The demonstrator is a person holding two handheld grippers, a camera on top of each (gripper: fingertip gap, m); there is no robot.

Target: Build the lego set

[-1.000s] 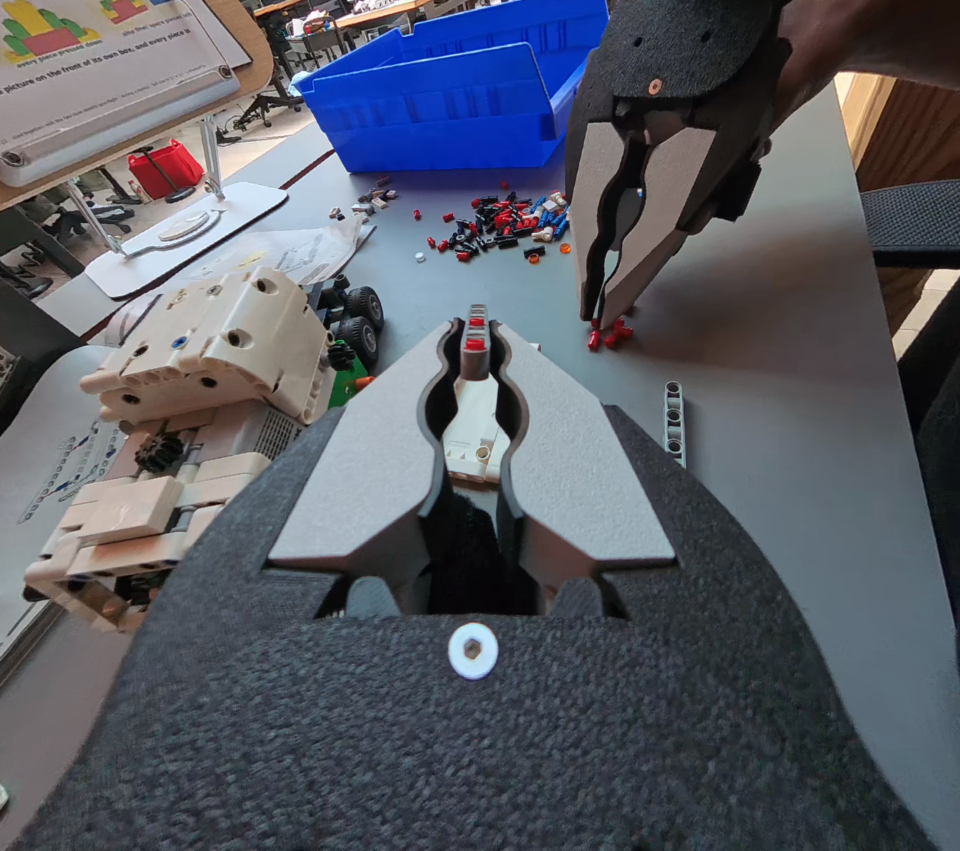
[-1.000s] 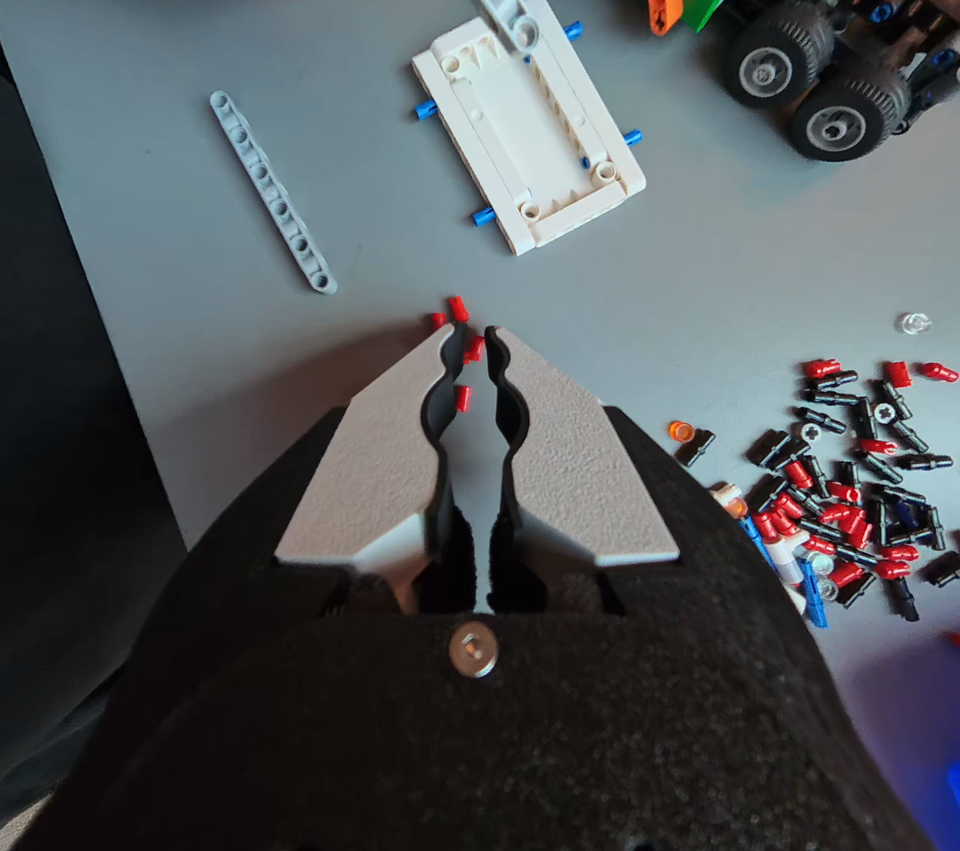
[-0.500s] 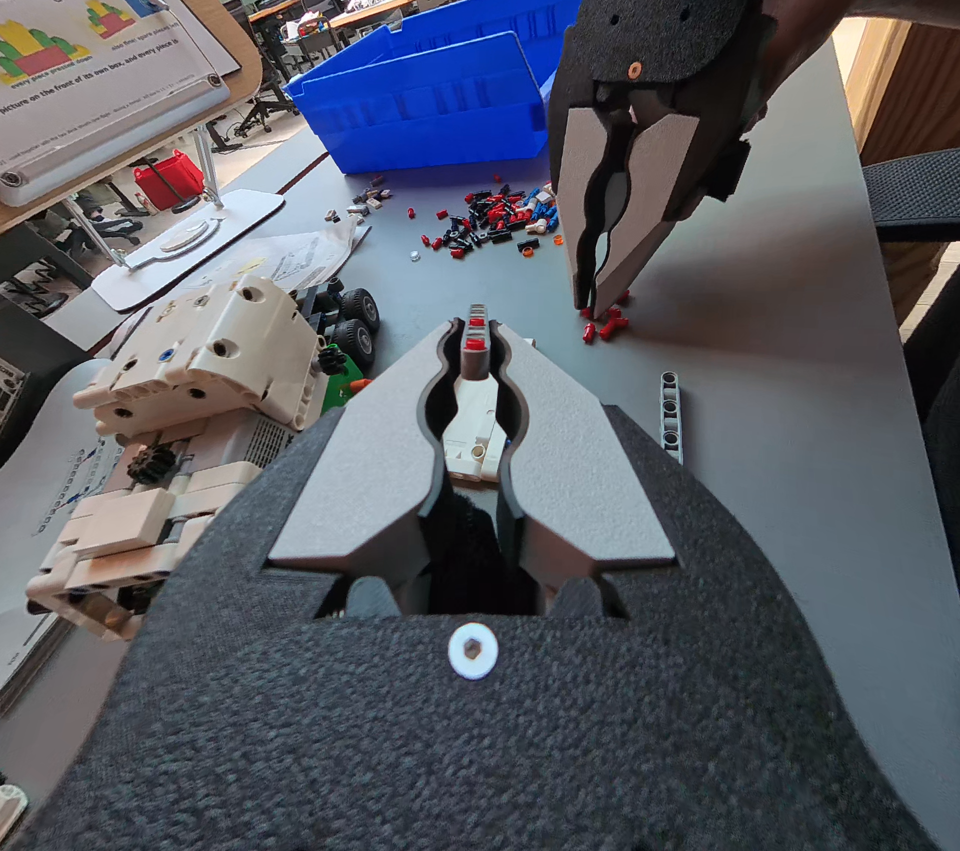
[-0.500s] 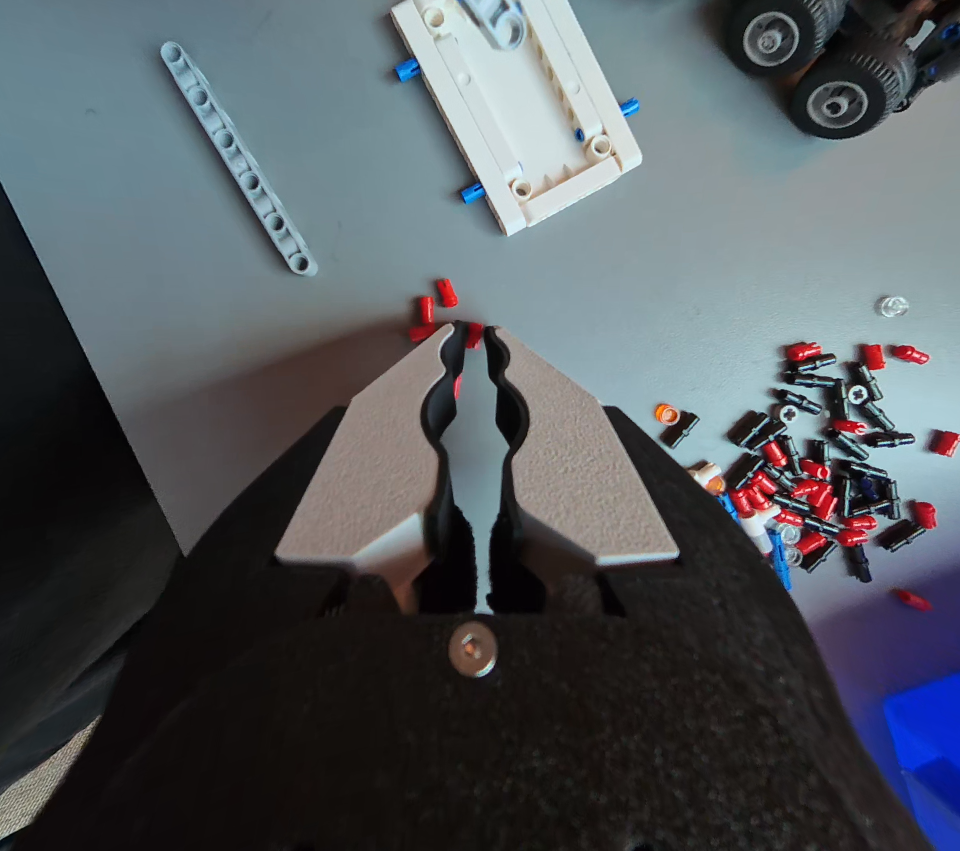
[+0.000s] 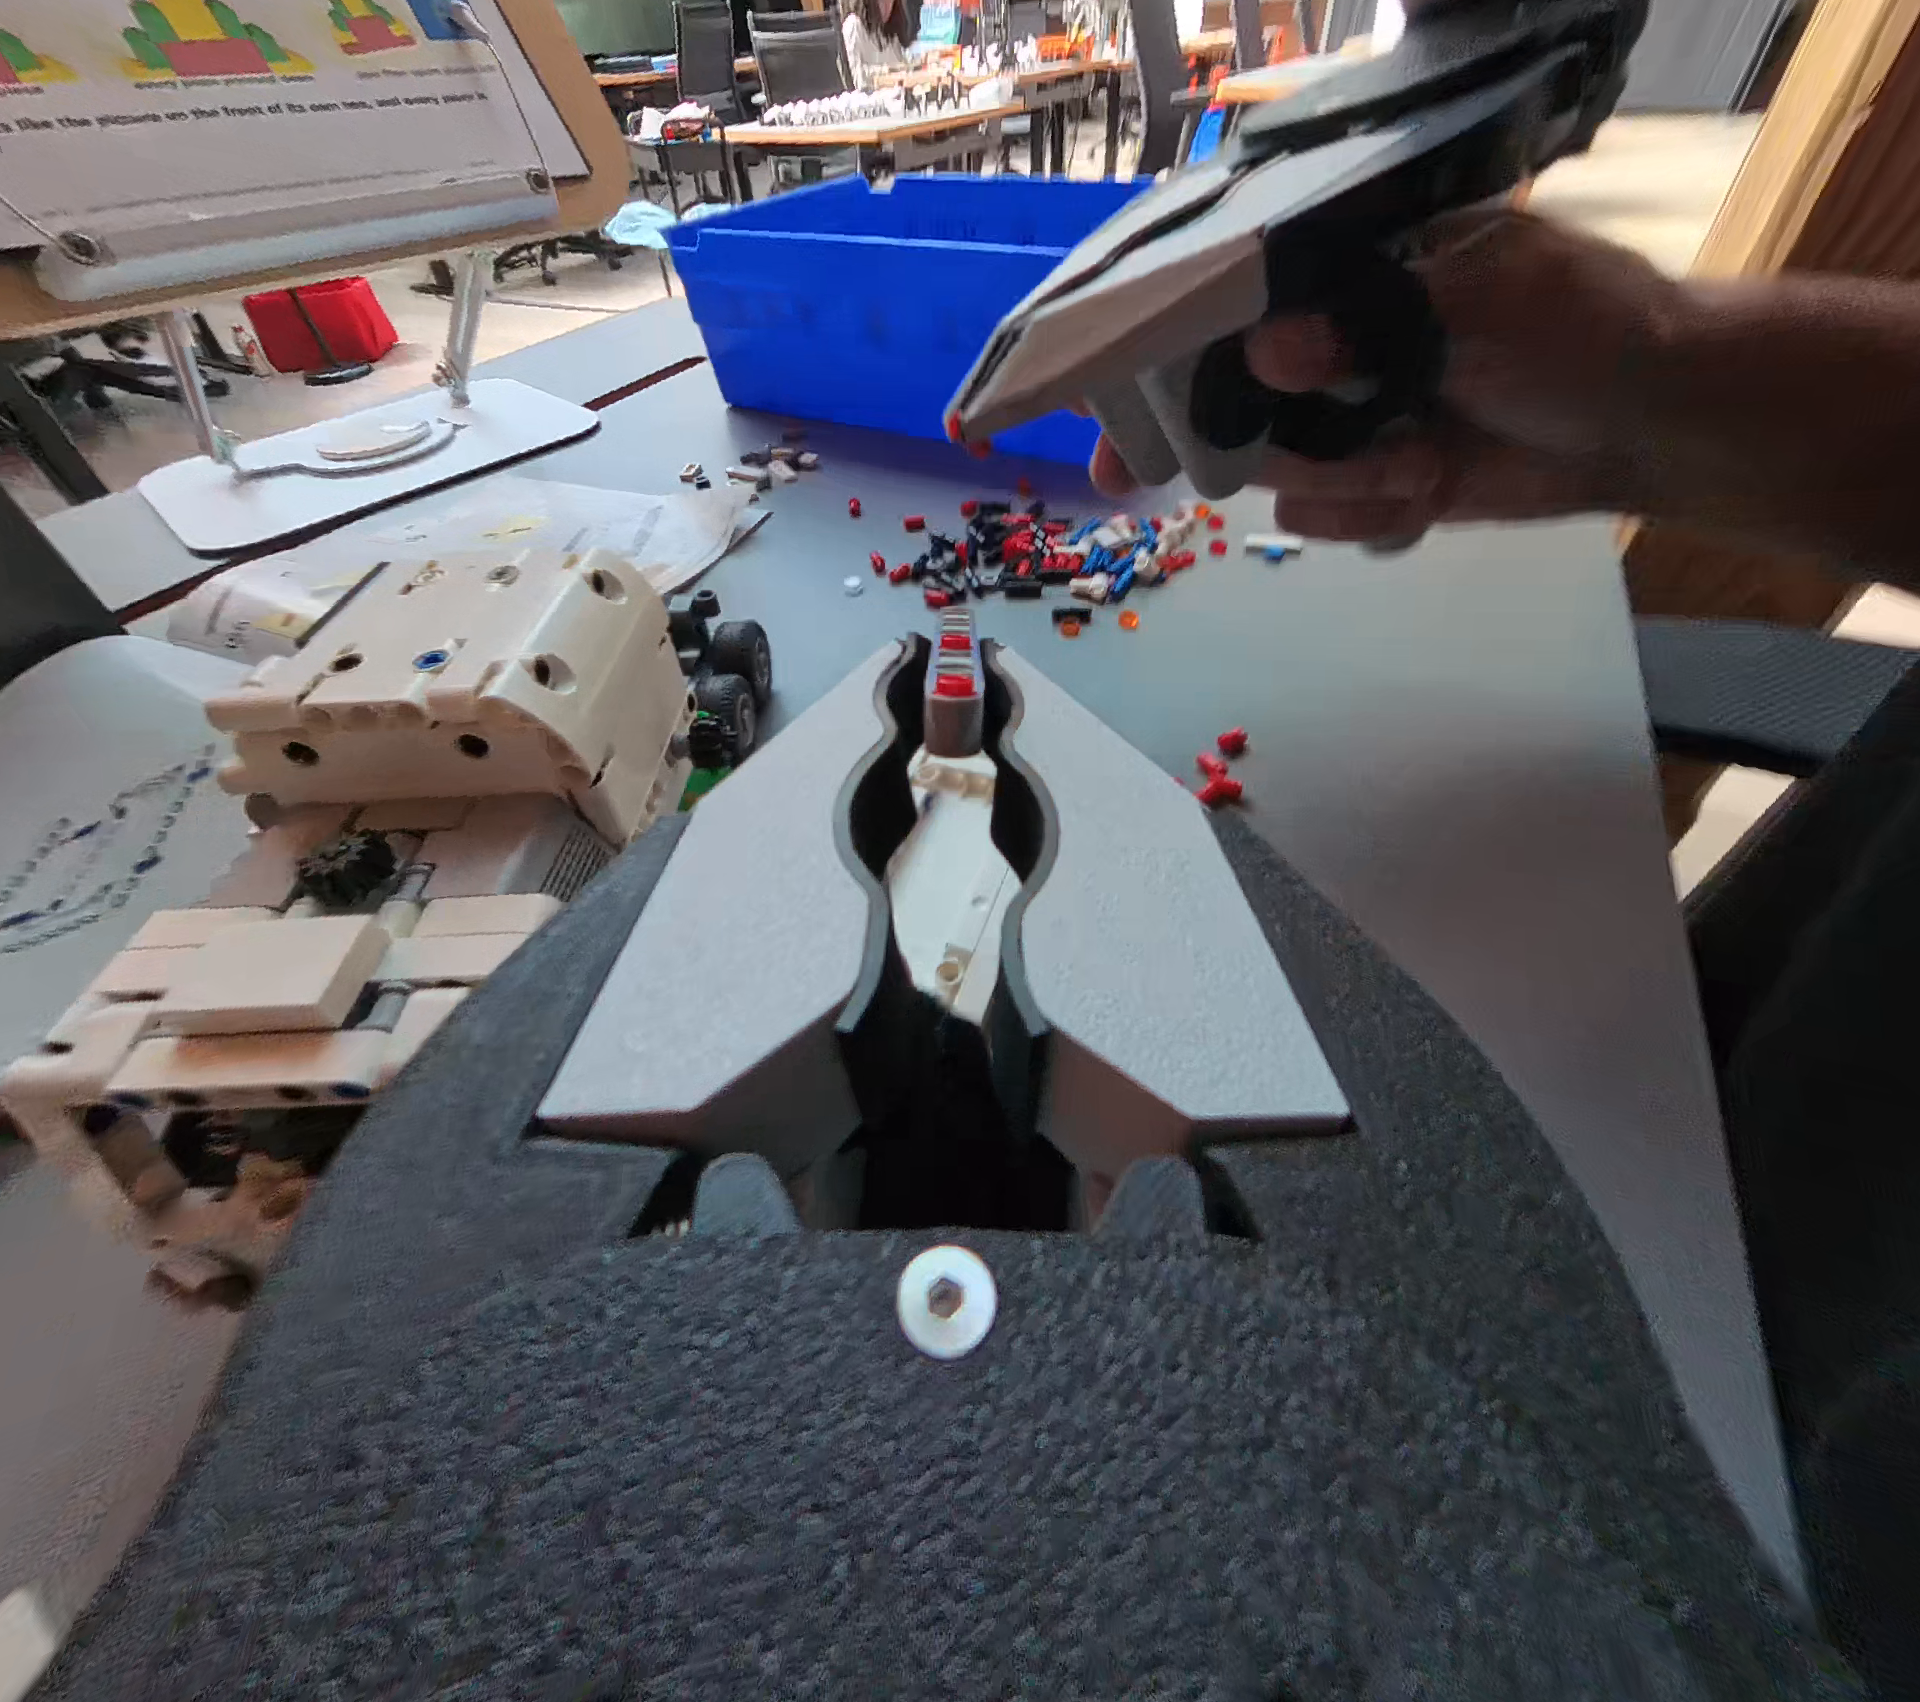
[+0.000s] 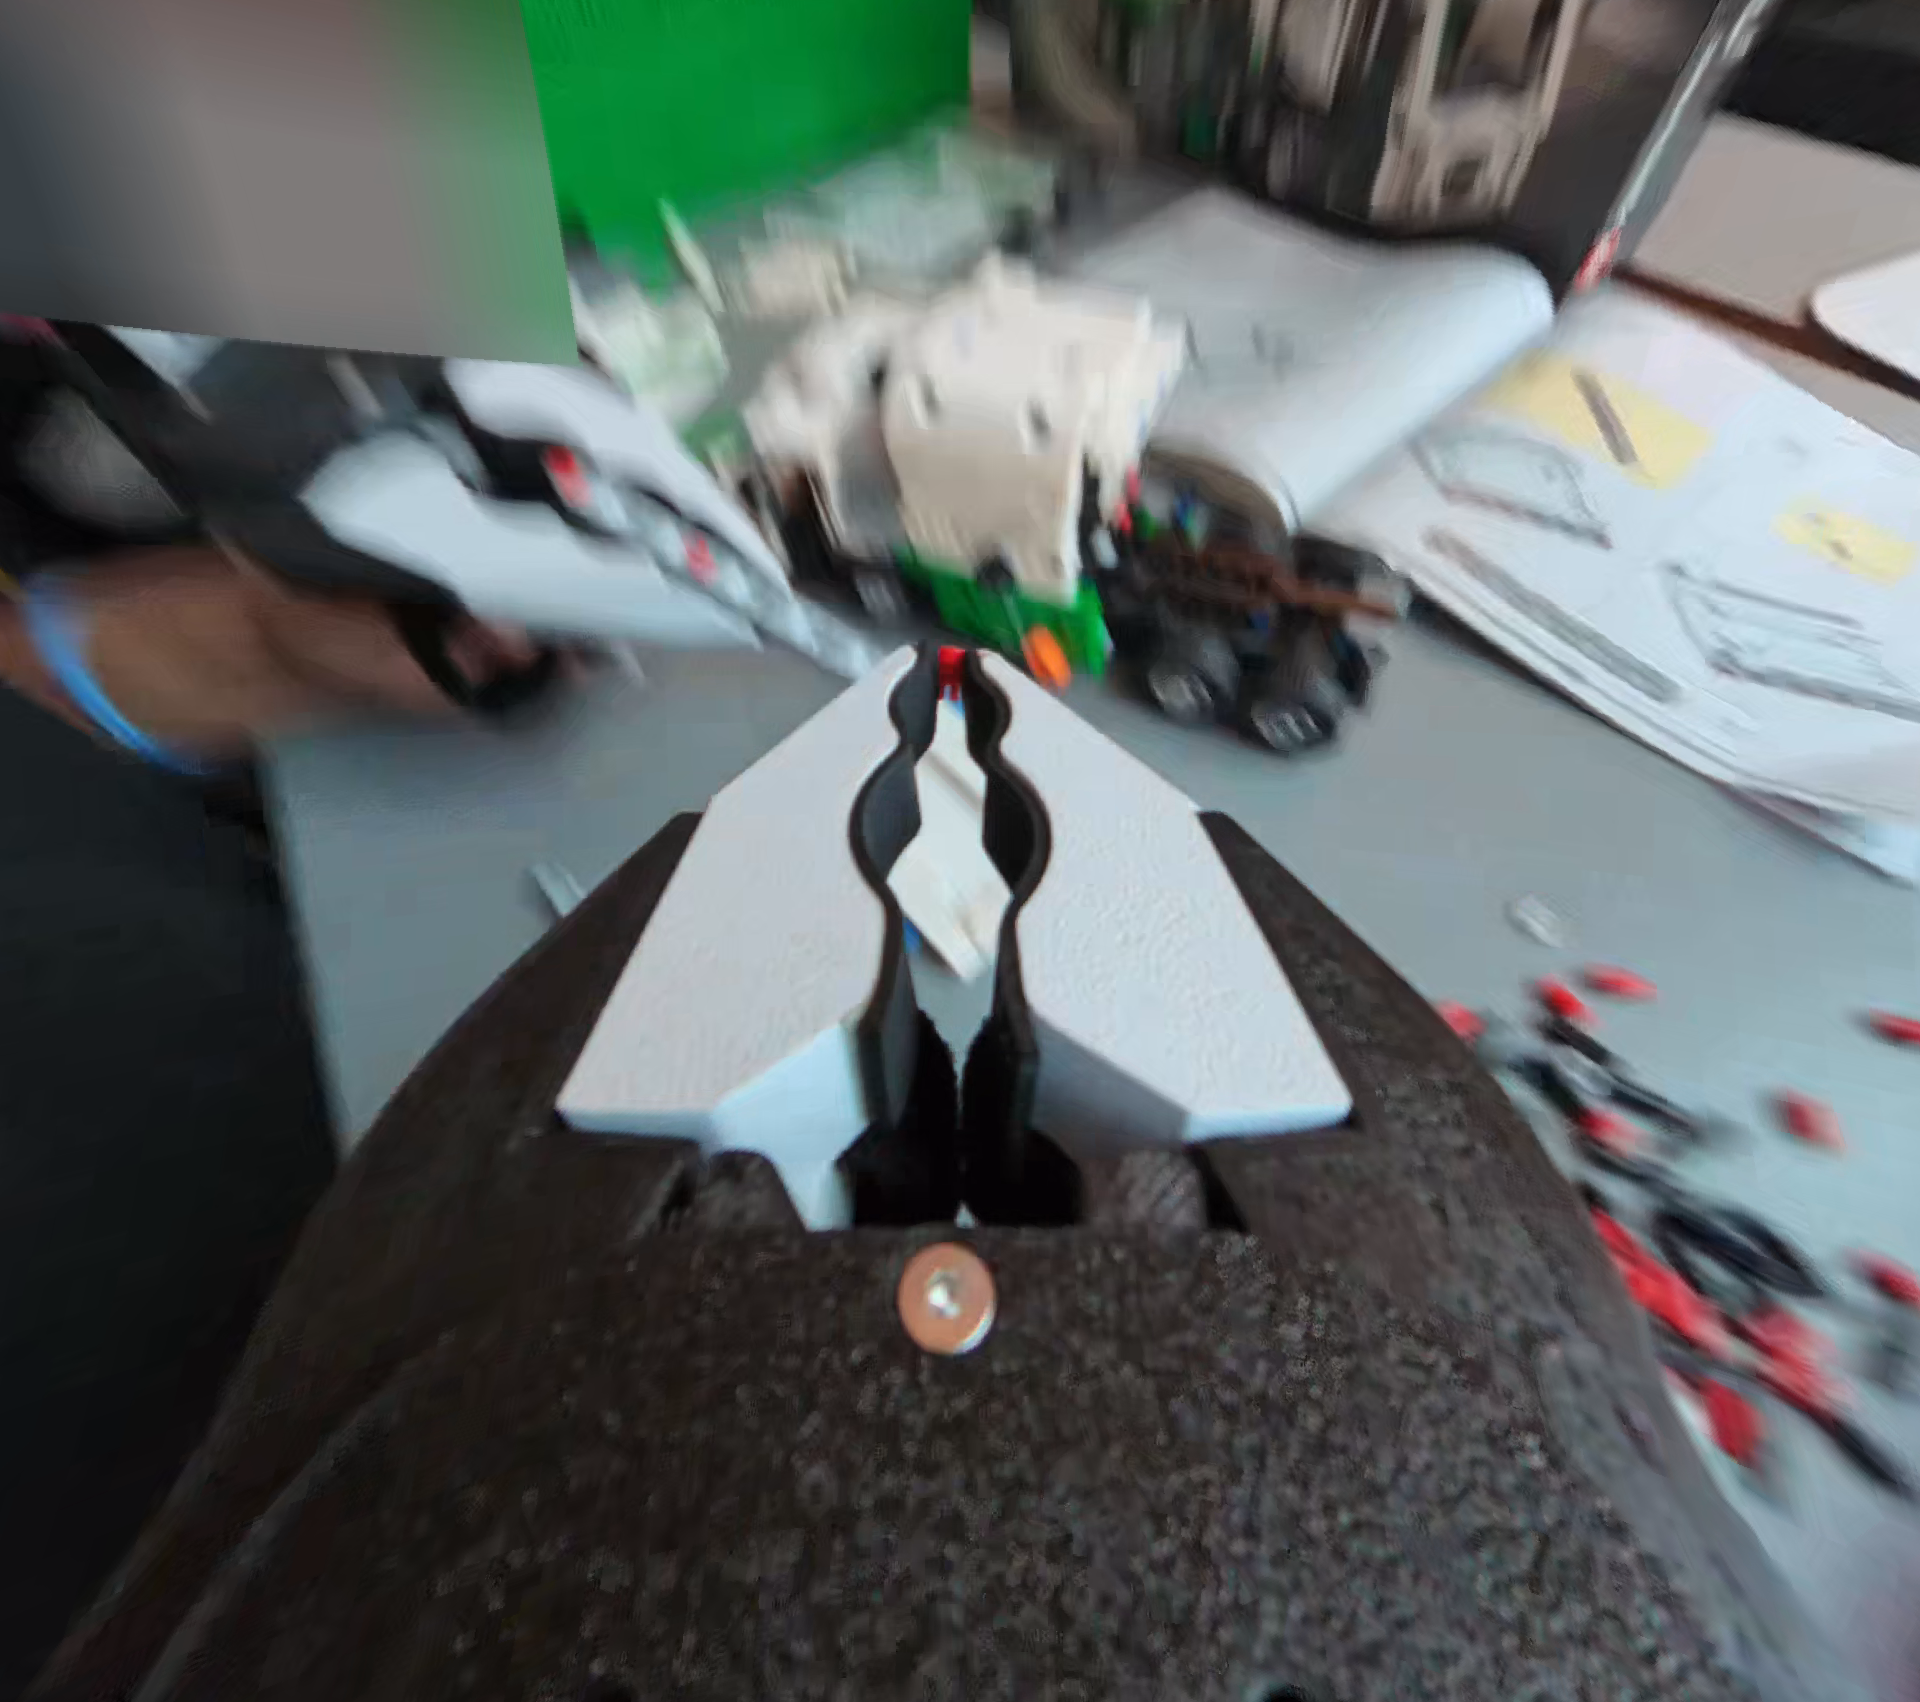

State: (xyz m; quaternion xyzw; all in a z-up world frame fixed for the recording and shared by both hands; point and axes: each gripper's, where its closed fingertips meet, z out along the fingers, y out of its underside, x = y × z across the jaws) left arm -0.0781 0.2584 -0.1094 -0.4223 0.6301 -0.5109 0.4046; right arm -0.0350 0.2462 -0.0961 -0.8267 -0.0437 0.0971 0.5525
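Observation:
My left gripper (image 5: 951, 665) is shut on a grey lego beam (image 5: 953, 684) with red pins in it, held above a white panel (image 5: 951, 894) on the grey table. My right gripper (image 6: 945, 665) is shut on a small red pin (image 6: 948, 663) and is lifted off the table; it also shows in the left wrist view (image 5: 961, 421), raised in front of the blue bin, with the red pin (image 5: 956, 428) at its tip. A few red pins (image 5: 1216, 769) lie on the table. The right wrist view is blurred.
A half-built white and green truck (image 5: 457, 717) stands at the left, its wheels (image 6: 1247, 686) showing in the right wrist view. A pile of small red, black and blue pins (image 5: 1039, 556) lies before a blue bin (image 5: 883, 302). An instruction booklet (image 6: 1662, 530) and a clipboard stand (image 5: 260, 42) are nearby.
My right gripper closed on a red pin from the small cluster, rose off the table and swung up to point across toward the truck. My left gripper kept hold of the beam.

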